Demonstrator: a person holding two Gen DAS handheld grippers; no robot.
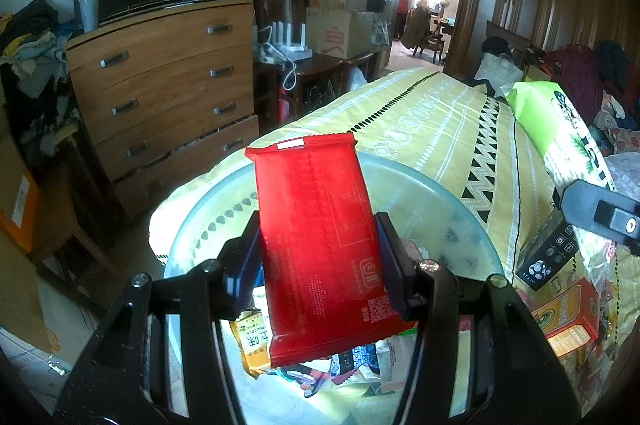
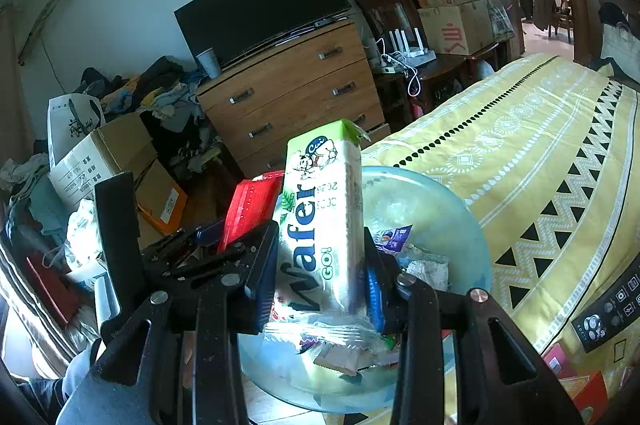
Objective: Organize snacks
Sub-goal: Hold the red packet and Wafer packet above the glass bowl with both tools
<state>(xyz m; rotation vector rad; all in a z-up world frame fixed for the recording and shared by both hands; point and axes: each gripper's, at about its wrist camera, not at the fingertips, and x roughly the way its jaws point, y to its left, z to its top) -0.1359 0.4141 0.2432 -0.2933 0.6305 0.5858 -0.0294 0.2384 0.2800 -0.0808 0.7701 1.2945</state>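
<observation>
Hovering above the glass bowl [image 1: 452,193] on the yellow bedspread [image 1: 440,121], the left gripper [image 1: 318,265] was clamped on a red snack packet [image 1: 316,225] held upright, while just beside it the right gripper [image 2: 320,277] was closed tight on a green wafer pack [image 2: 324,209].
</observation>
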